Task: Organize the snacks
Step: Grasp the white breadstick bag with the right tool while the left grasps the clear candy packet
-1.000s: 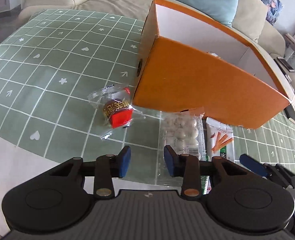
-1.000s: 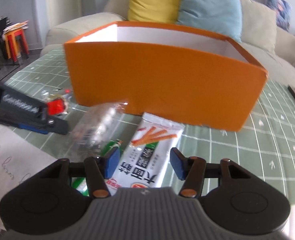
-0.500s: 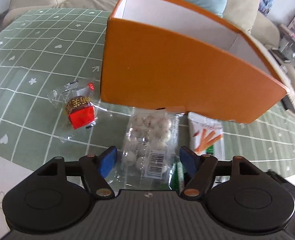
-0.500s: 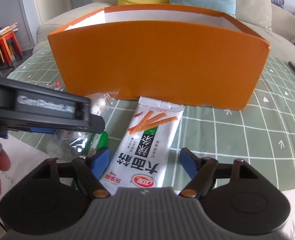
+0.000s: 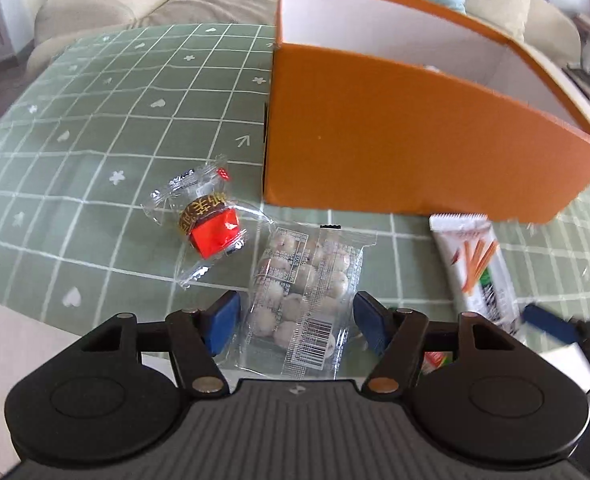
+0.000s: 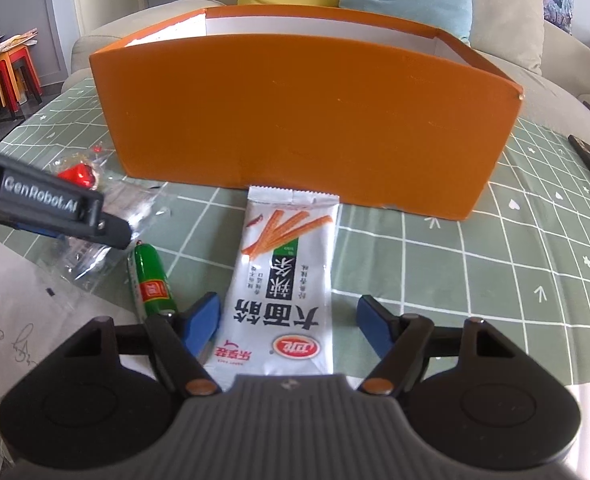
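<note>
An open orange box [image 6: 303,120] with white inner walls stands on the counter [image 5: 95,128], which wears a green cloth ruled in white squares. From the left wrist view a small pale scrap shows just above the near wall inside the box; what it is cannot be told, and the floor of the box is hidden in both views.

Four snacks lie on the counter outside the box, along its near wall. A clear pack of pale round balls [image 5: 303,296] lies between the blue pads of the left hand-held gripper [image 5: 297,320]. Its jaws have just been narrowing a little after a wide opening; they stand apart, and the pads [image 5: 225,322] sit just beside the pack's edges without pressing it.

A long white packet printed with orange sticks [image 6: 283,280] lies lengthwise with its far end touching the box's foot. Its near end lies between the pads of the right hand-held gripper [image 6: 287,322], whose jaws have just been opening and now stand spread, clear of the packet on both sides.

A red sweet in a clear wrapper [image 5: 215,232] rests near the box's left corner, just beside the ball pack. A small green sausage stick [image 6: 151,280] lies between the ball pack and the white packet, close to the right gripper's left pad.
</note>
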Demonstrator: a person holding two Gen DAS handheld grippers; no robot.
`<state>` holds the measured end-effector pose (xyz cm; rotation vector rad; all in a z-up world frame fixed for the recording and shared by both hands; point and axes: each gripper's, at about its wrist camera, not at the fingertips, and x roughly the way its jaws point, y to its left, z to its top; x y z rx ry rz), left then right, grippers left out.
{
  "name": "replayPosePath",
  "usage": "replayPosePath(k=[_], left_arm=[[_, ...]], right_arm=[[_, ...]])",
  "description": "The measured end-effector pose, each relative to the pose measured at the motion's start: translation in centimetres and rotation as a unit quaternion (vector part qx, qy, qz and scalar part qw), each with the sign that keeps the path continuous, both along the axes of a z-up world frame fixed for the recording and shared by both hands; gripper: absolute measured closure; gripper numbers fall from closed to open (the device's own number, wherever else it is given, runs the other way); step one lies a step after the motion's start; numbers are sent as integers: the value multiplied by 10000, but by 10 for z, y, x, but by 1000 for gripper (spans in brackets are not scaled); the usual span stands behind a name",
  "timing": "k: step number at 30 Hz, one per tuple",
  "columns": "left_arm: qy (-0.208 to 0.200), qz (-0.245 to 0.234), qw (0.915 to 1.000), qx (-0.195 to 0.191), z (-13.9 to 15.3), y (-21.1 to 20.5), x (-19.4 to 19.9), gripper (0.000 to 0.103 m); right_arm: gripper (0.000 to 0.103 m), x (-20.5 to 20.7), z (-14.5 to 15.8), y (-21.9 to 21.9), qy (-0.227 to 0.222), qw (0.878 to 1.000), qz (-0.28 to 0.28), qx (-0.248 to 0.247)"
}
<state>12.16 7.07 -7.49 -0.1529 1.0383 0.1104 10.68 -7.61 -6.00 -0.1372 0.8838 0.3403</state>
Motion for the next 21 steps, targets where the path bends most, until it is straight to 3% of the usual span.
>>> replayPosePath(k=[14,21], left_arm=[[-164,-565,9972,455,-13,-10,2,15],[-370,-777,9953,438,-13,-7,-1,25]], right_arm=[[20,21,-4,6,67,9997,221,13],[25,27,-4,9,7,9997,256,33]])
